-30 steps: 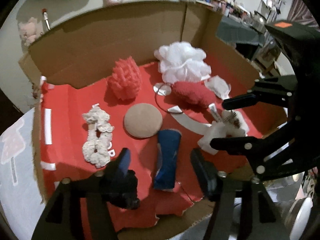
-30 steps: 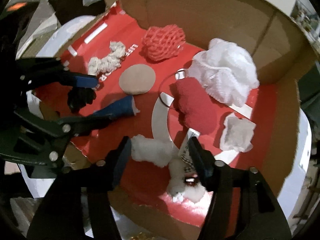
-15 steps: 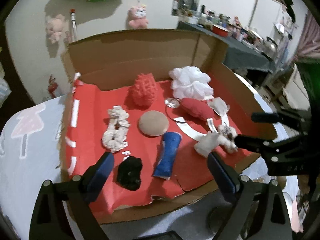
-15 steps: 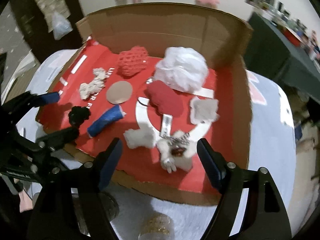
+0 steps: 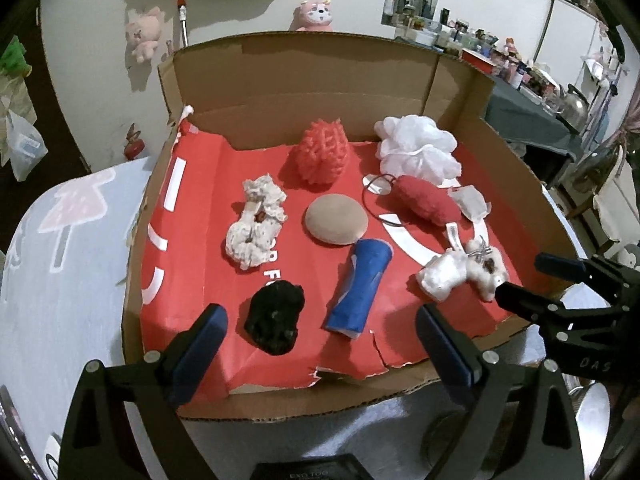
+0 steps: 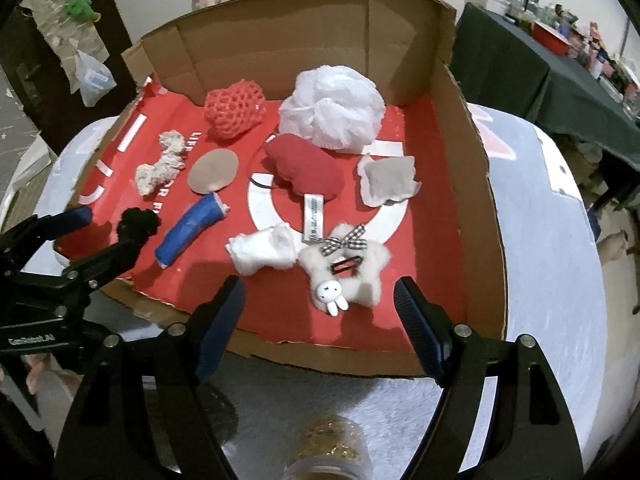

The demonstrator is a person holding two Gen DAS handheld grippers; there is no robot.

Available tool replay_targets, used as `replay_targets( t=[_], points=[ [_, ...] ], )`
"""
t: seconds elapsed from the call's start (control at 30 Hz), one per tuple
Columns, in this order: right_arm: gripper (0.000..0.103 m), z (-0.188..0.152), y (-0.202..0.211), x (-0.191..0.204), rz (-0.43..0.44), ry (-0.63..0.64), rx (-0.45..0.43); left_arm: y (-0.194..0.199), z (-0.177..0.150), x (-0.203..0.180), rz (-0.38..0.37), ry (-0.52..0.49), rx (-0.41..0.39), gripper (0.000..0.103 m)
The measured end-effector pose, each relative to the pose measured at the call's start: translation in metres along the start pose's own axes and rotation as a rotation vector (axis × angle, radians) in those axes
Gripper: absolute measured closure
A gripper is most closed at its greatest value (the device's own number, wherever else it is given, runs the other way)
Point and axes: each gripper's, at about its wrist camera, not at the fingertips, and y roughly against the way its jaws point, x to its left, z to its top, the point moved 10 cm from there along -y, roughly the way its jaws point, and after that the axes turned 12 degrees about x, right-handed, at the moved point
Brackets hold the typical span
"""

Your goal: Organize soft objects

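Note:
A cardboard box with a red floor holds several soft objects: a black scrunchie, a blue roll, a cream scrunchie, a tan round pad, a red net sponge, a white pouf, a red pouch, a white fluffy piece and a bunny hair clip. My left gripper is open and empty in front of the box's near edge. My right gripper is open and empty, also at the near edge.
The box sits on a pale patterned tablecloth. A grey cloth piece lies at the box's right. A jar with gold contents stands below my right gripper. Plush toys hang on the wall behind.
Both grippers have pulled back out of the box and opened wide. The black scrunchie, under the left fingers a second ago, now lies free on the red floor.

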Motion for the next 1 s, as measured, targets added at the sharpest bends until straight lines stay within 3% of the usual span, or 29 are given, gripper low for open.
replay_targets(
  t=[1.0],
  points=[
    [0.027, -0.0044, -0.0047, -0.0039, -0.007, -0.018, -0.028, -0.0060, -0.0001, 0.0056, 0.033, 0.006, -0.025, 0.006]
  ],
)
